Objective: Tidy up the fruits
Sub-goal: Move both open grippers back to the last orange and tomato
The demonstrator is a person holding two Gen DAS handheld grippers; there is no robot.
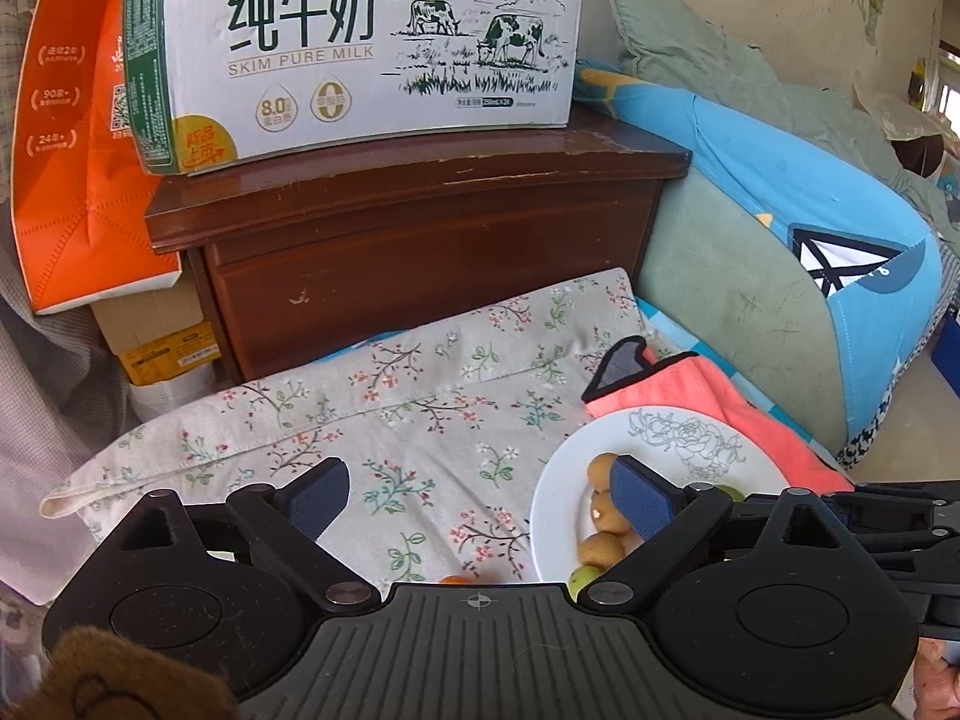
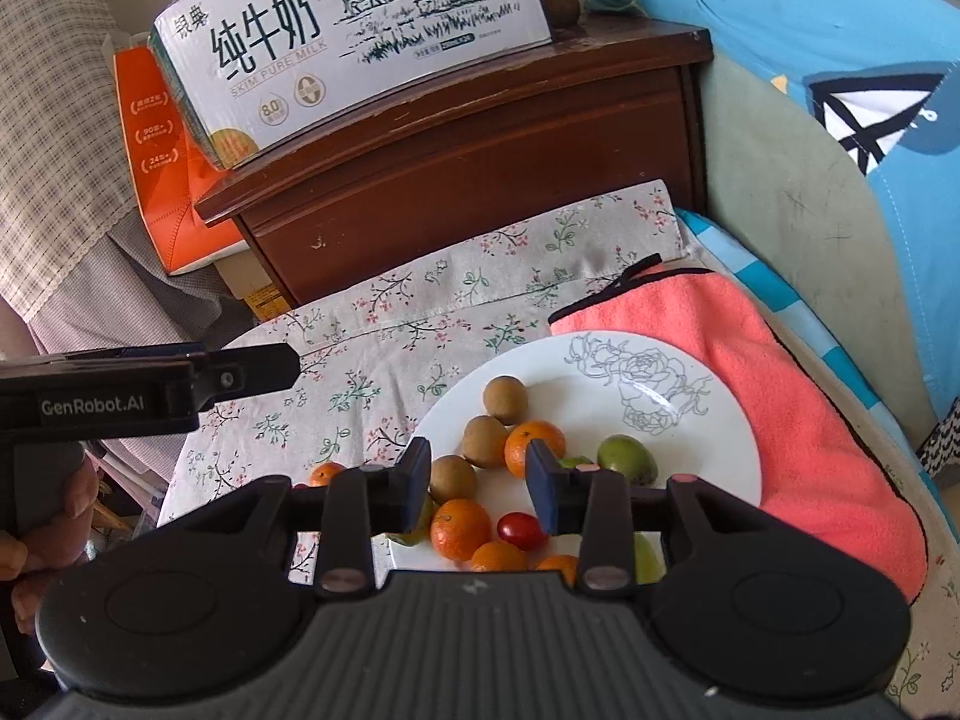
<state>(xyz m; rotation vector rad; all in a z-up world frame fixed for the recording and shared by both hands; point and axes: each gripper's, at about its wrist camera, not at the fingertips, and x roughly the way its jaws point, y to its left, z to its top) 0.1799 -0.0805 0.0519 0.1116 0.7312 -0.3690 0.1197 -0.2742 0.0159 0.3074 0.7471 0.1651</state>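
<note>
A white plate (image 2: 690,372) with a rose drawing lies on a floral cloth (image 2: 420,312). It holds brown longans (image 2: 505,399), small oranges (image 2: 461,528), a red cherry tomato (image 2: 519,528) and green fruits (image 2: 627,459). One orange (image 2: 327,473) lies on the cloth left of the plate. My right gripper (image 2: 480,480) is open and empty, just above the fruits. My left gripper (image 1: 480,498) is open and empty above the cloth; its right finger overlaps the plate (image 1: 678,450) and longans (image 1: 602,468). It also shows from the side in the right wrist view (image 2: 258,369).
A dark wooden cabinet (image 1: 420,228) stands behind the cloth with a milk carton box (image 1: 372,48) on top. An orange box (image 1: 78,150) stands to its left. A pink towel (image 2: 780,390) lies under the plate's right side. A blue-green cushion (image 1: 810,228) is on the right.
</note>
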